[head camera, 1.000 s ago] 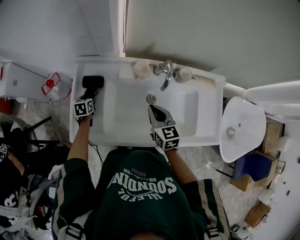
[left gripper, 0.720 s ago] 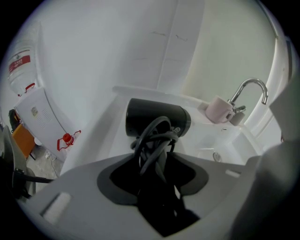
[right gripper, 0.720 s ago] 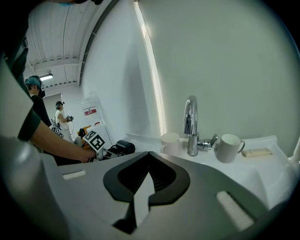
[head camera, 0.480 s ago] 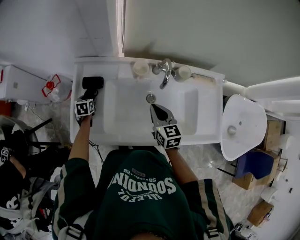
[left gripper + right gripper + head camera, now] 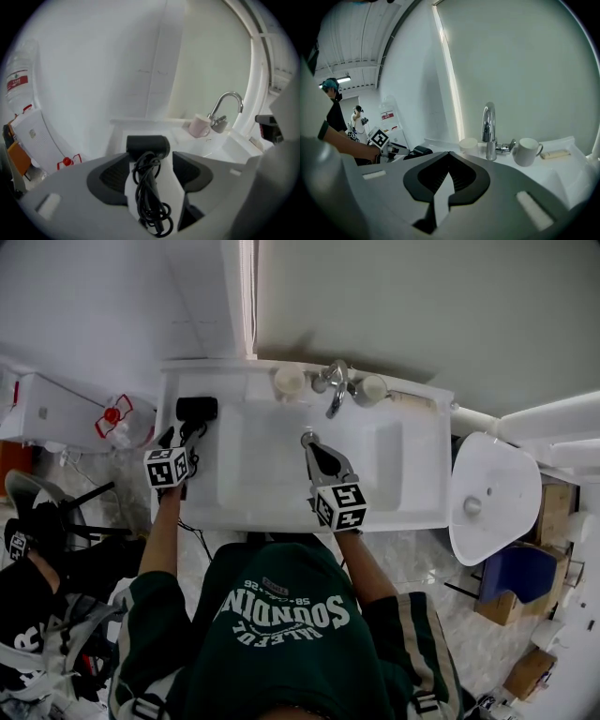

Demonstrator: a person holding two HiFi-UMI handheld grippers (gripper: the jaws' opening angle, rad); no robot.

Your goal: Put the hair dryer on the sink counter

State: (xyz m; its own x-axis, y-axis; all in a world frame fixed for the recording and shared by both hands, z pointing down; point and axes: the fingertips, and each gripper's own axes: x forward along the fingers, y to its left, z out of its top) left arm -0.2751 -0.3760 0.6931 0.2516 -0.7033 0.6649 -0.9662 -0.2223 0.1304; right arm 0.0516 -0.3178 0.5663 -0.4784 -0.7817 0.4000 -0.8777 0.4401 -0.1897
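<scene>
**Letting go cleanly, left of the tap**

Count the hair dryer [image 5: 195, 410] as already down. Find it lying flat on the sink counter [image 5: 234, 379], well to the left of the tap [image 5: 335, 388], with its black cord [image 5: 149, 197] bunched along the handle. Read the left gripper [image 5: 178, 437] as spread wide, having just been opening, with dryer and cord showing through the gap and neither pad pressing on them.

Draw that gripper up and back, away from the tap, with no sideways swing. Watch for a loop of cord catching on a jaw, which could drag the dryer off its spot left of the tap. Check that the dryer rests steady and clear of the basin [image 5: 253, 465] below the tap.

Leave the right gripper [image 5: 309, 442] pressed together on nothing, just in front of the tap. Mind the cup [image 5: 289, 381] and the mug [image 5: 372, 388] on either side of the tap. Judge only the withdrawal as left to do.
</scene>
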